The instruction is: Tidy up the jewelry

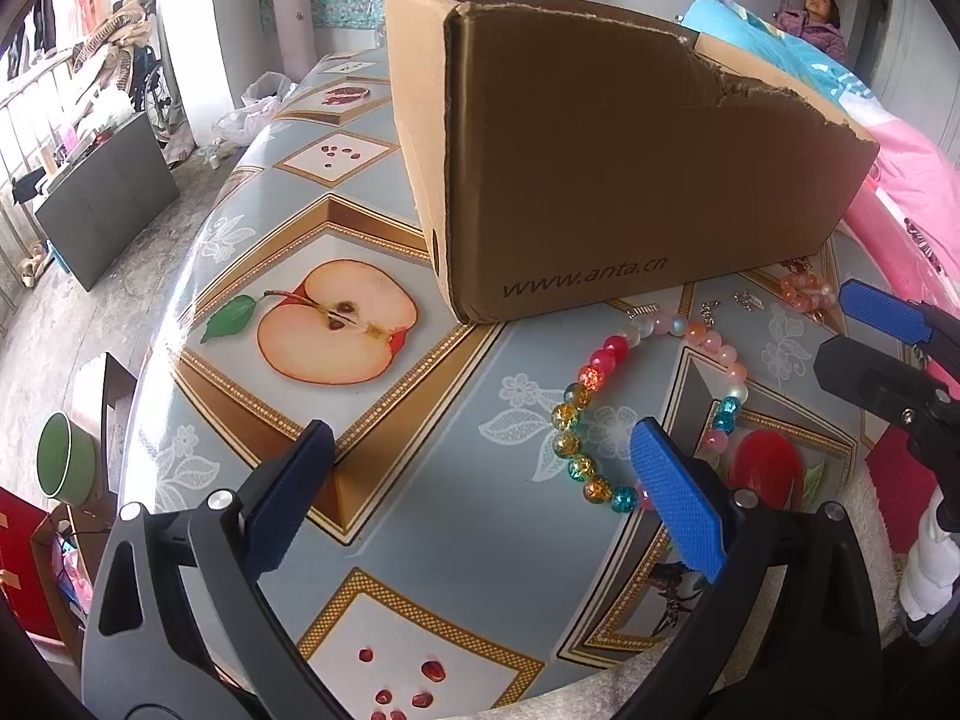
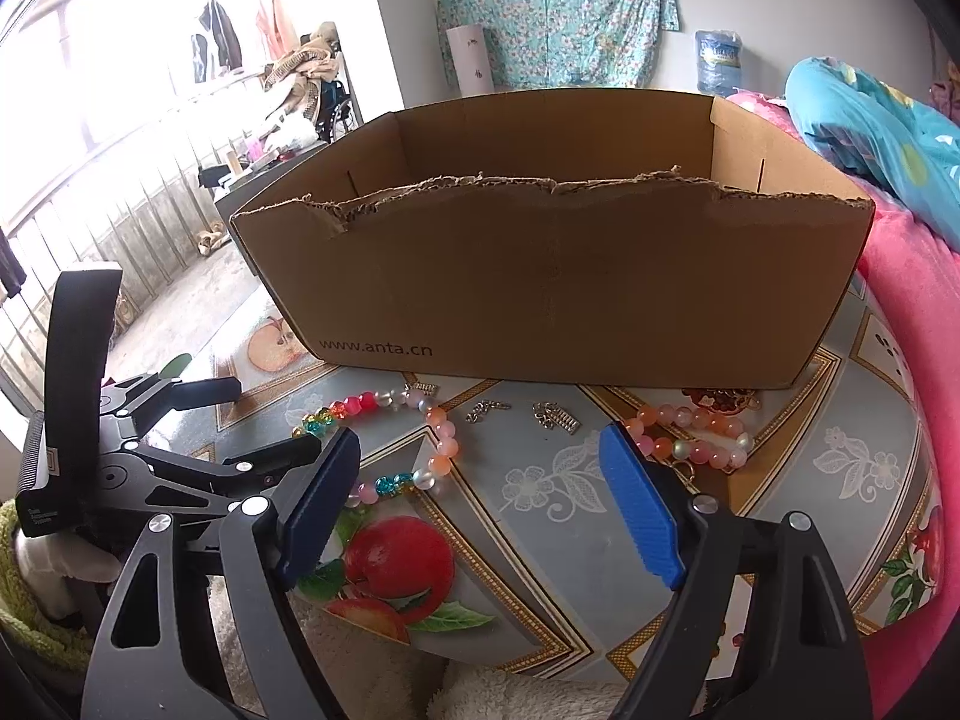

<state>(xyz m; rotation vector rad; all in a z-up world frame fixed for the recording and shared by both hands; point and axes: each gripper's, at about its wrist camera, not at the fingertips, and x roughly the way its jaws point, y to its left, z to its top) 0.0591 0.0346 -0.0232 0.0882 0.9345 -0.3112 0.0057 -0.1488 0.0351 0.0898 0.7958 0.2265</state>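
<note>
Bright daylight from blown-out window (image 2: 120, 60) at left, soft shadows; sharp centre, strong fisheye bending, dark vignetted corners

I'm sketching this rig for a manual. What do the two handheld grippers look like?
Both match: the left gripper and right gripper each have two flat, ribbed blue finger pads on black angular plastic arms with triangular cut-outs and round silver pivot bolts. In the right wrist view, the left gripper's black body bears small white lettering. No cables or sleeves are clearly visible.

brown box (image 2: 552, 276), multicoloured bead bracelet (image 1: 585, 414)
</note>
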